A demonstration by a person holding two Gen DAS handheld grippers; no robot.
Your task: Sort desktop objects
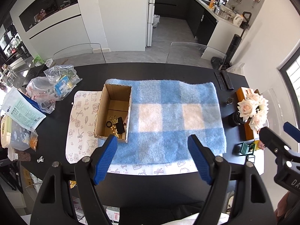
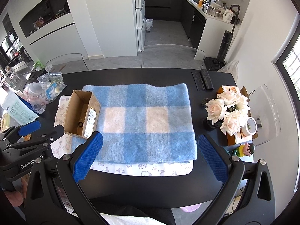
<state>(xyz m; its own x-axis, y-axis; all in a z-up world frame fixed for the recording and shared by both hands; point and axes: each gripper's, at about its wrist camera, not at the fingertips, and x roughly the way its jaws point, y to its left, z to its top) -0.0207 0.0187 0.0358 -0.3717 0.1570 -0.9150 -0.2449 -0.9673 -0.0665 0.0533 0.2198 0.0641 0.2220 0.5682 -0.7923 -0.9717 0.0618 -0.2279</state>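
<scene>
Black bench (image 2: 153, 185), smooth and glossy, with a bare strip along the near edge and more bare surface at the far edge and right side; laid across the middle, a fuzzy blue-and-white checked cloth (image 2: 142, 120), rectangular, flat and free of objects, over a thin white printed mat (image 2: 150, 169) showing past its near and left edges; stood on the cloth's left edge, an open rectangular cardboard box (image 1: 114, 112), corrugated walls, with black binder clips (image 1: 120, 125), a small black ring and gold-coloured metal pieces lying in its near end; crowded the bench's left end, crinkled clear plastic bags (image 1: 56, 88) and a printed pouch (image 1: 22, 110); stood at the right end, well apart from the cloth, pale roses (image 2: 227, 110), a roll of tape (image 2: 250, 126) and a small cartoon figurine (image 2: 245, 150); hovered above the near edge, left tool (image 1: 152, 161) spread wide and empty, ribbed blue pads; likewise right tool (image 2: 150, 157), released, gripping nothing.
</scene>
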